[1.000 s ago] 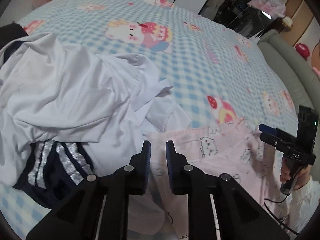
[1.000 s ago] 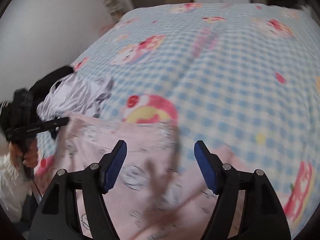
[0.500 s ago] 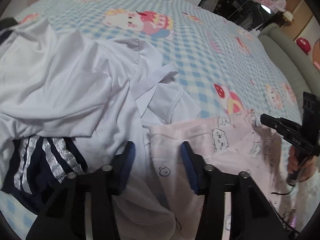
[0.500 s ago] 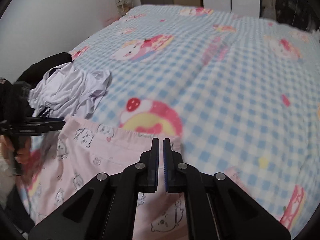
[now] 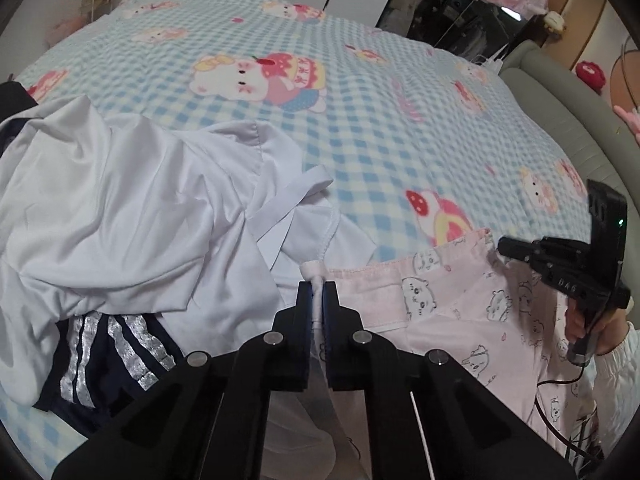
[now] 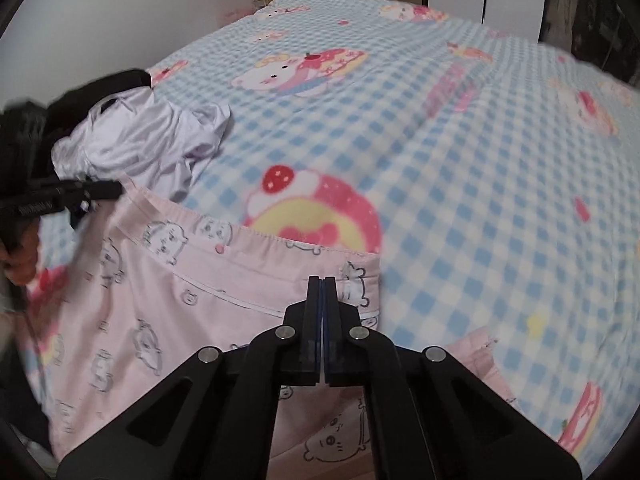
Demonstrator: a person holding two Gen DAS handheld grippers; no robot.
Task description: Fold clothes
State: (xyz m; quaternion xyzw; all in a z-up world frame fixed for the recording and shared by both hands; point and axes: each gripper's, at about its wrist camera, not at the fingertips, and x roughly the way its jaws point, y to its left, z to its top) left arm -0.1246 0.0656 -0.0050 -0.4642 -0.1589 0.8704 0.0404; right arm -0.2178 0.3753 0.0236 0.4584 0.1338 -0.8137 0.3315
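A: Where is the garment, and how is it held?

B: The pink trousers (image 5: 460,312) are spread on the near part of the bed (image 5: 360,128), waistband toward the far side. The left corner of the waistband is pinched by the left gripper (image 5: 317,300); its jaws are closing at this moment, and a thin fold of pink cloth is seen pressed between the pads. The right gripper (image 6: 322,300) is drawn nearly fully together at the right end of the waistband, and cloth appears to be caught there, though the bite itself is hidden behind the fingers.

A: What could be expected to go wrong?

B: Only a narrow edge is held on the left. If the trousers are lifted or pulled taut, that corner could be slipped out, and the waistband would be dropped on one side.

A: And on the right?

B: It cannot be told how many layers are taken. If only the top layer is held, the front would be peeled from the back and a crooked fold would result.

A: Is anything nearby a risk?

B: Yes. The white shirt (image 5: 132,208) lies just left of the held corner, touching or overlapping the trousers, with the striped shorts (image 5: 104,356) under it. Either could be dragged along if the left corner is swept leftward. The legs, hanging off the near edge, could also be caught if the lift is made too low.
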